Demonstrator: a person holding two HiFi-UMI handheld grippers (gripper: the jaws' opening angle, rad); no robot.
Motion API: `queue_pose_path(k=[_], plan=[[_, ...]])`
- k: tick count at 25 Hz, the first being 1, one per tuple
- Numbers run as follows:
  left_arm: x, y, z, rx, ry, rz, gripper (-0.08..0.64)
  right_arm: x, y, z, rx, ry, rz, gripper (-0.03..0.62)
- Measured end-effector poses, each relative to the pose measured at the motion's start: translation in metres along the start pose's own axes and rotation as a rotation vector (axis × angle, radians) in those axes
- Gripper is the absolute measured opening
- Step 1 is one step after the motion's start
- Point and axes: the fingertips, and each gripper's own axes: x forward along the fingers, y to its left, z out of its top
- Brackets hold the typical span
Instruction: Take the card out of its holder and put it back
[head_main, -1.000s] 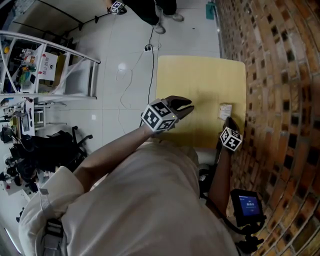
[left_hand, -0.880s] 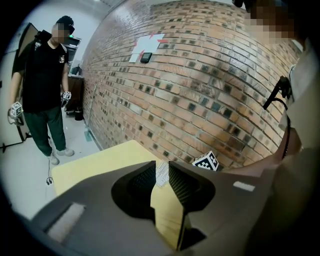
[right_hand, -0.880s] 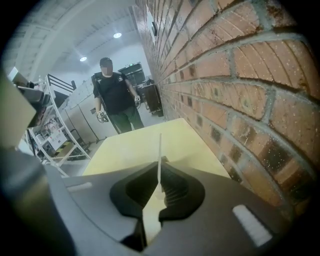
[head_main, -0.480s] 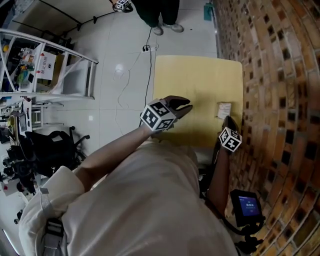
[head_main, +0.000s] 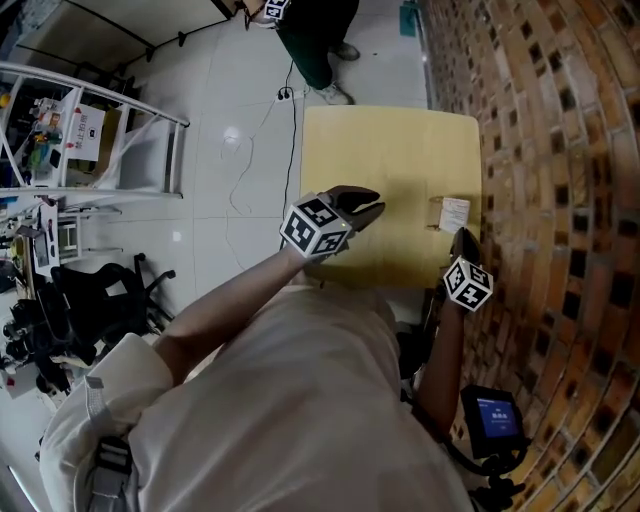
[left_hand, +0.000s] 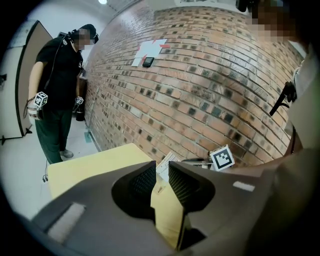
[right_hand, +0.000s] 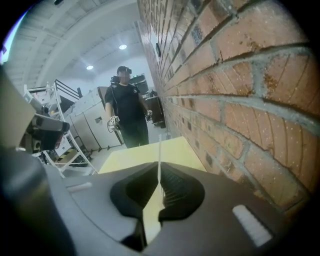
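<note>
The white card (head_main: 455, 213) hangs over the right side of the yellow table (head_main: 390, 150), close to the brick wall. My right gripper (head_main: 460, 236) is shut on the card's near edge. In the right gripper view the card (right_hand: 159, 150) stands edge-on as a thin white line, pinched between the jaws of the right gripper (right_hand: 159, 169). A small darker piece at the card's left may be the holder (head_main: 436, 214); I cannot tell. My left gripper (head_main: 372, 208) hovers over the table's middle, with a narrow empty gap between its jaws. The left gripper (left_hand: 162, 167) points toward the card (left_hand: 166, 164).
The brick wall (head_main: 560, 150) runs along the table's right edge. A person in dark clothes (right_hand: 127, 112) stands beyond the far end of the table, holding grippers. A cable (head_main: 270, 140) lies on the tiled floor, and a white rack (head_main: 90, 130) stands at the left.
My right gripper has risen with the card in it. The left gripper has stayed where it was. The person at the far end has stepped closer to the table.
</note>
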Motion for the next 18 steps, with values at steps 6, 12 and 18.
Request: queue_pose_path(k=[6, 12, 18], plan=[[-0.008, 0.008, 0.012, -0.007, -0.023, 0.005, 0.097, -0.034, 0.017, 0.037, -0.014, -0.080, 0.011, 0.014], [-0.009, 0.008, 0.031, 0.025, -0.046, -0.032, 0.097, -0.066, 0.026, 0.064, 0.008, -0.159, -0.014, 0.014], [-0.021, 0.006, 0.052, 0.067, -0.071, -0.105, 0.087, -0.102, 0.049, 0.085, 0.026, -0.225, -0.066, 0.014]])
